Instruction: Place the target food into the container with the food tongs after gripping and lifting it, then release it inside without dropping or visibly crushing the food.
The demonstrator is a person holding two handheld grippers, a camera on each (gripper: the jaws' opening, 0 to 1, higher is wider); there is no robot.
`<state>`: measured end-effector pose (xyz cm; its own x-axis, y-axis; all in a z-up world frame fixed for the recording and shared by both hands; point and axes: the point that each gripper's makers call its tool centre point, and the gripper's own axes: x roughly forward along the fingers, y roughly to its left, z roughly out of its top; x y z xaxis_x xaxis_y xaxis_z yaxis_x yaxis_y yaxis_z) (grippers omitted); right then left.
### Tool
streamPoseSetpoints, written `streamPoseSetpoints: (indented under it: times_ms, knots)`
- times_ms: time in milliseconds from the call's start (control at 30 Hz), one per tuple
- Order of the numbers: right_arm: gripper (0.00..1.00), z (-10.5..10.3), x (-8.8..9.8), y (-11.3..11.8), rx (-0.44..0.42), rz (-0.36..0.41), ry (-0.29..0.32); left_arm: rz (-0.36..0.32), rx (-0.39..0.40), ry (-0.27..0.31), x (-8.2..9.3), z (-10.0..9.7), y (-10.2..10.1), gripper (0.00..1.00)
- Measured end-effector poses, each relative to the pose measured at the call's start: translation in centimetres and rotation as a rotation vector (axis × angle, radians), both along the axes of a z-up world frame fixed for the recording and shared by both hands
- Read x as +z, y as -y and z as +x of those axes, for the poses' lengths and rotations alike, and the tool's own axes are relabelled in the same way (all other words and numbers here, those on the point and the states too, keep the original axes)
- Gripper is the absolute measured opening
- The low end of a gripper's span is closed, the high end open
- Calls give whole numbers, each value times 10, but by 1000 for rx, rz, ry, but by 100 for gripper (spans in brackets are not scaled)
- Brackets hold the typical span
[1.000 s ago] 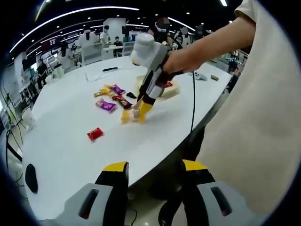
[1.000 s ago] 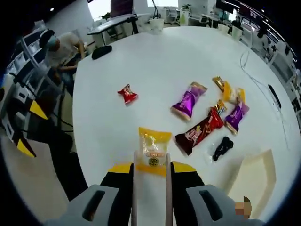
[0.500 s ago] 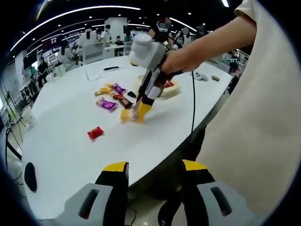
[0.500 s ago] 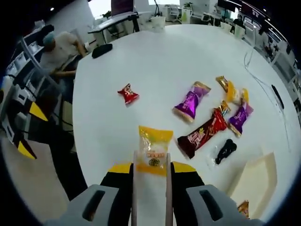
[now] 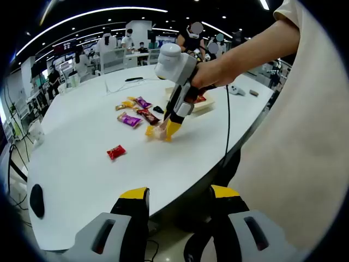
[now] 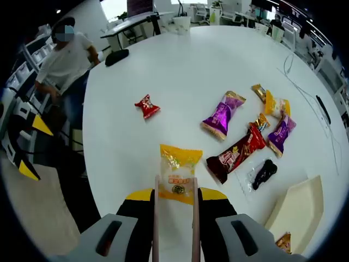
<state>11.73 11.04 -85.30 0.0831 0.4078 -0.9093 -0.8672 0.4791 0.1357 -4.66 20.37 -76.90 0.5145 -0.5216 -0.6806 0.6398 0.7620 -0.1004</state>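
Now right gripper point(image 6: 174, 191) low, tongs point(image 6: 174, 218) straddling yellow packet point(image 6: 178, 170)

Small red candy point(image 6: 147, 106) alone on white table point(image 6: 163, 65), well apart from purple wrapper point(image 6: 221, 114), dark red bar point(image 6: 238, 153), black mouse point(image 6: 117, 57).

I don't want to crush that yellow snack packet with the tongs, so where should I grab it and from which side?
Grip the yellow snack packet across its narrow width near the end closest to the tongs, approaching along its length as the right gripper already does. It lies flat on the white table, long axis in line with the tong tips, which straddle that end.
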Motion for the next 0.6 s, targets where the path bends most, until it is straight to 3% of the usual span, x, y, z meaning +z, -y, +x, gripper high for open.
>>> streamPoseSetpoints:
  times_ms: [600]
  knots:
    - [27, -2, -2, -3, -23, 0, -10, -28, 20, -9, 1, -7, 3, 43]
